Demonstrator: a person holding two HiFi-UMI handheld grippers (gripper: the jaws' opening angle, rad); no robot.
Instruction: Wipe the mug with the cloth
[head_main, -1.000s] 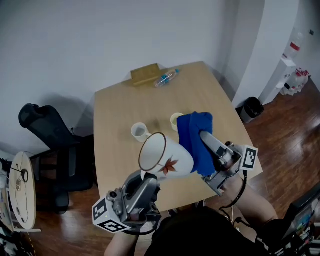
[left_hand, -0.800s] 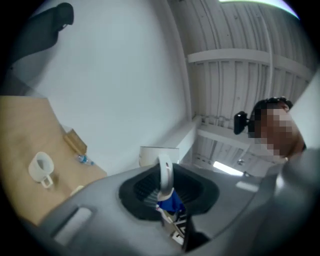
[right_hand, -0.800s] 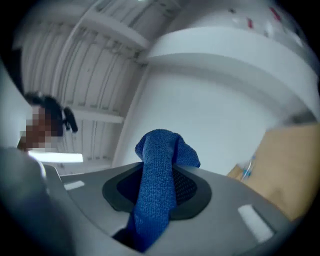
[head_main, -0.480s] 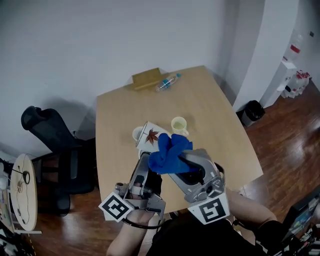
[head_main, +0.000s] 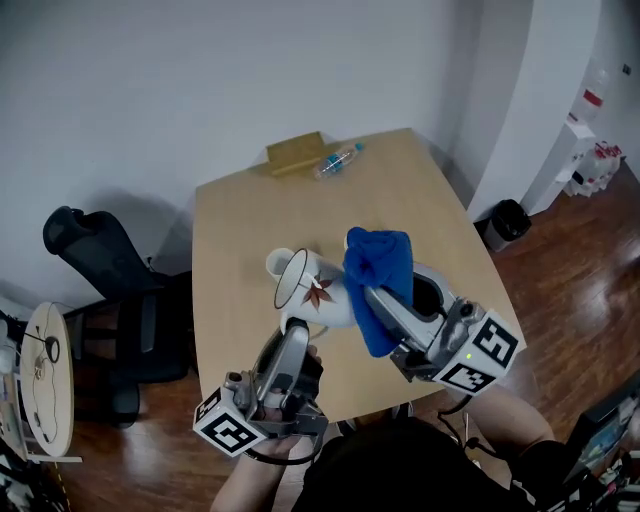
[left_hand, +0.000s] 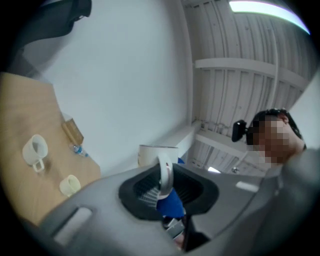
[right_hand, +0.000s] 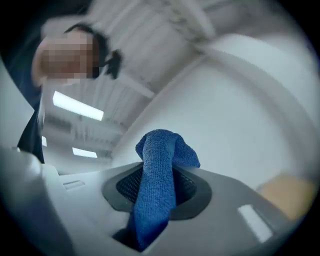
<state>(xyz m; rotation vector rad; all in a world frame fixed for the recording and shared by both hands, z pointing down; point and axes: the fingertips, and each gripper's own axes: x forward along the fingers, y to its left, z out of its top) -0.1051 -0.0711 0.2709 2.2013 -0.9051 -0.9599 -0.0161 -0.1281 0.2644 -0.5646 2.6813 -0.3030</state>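
The left gripper (head_main: 296, 335) clamps the mug (head_main: 318, 290) by its handle, the right gripper (head_main: 378, 300) pinches the cloth (head_main: 378, 262) — cloth just right of the mug's wall, mouth turned away.

the blue terry cloth (head_main: 380, 270) is covering the jaw tips of the right gripper (head_main: 372, 292) and part of the white leaf-printed ceramic mug (head_main: 312, 290). in the left gripper view, the grey body of the left gripper (left_hand: 167, 192) is hiding most of the mug. the clear plastic bottle (head_main: 336, 160) is showing too small for its label to be read.
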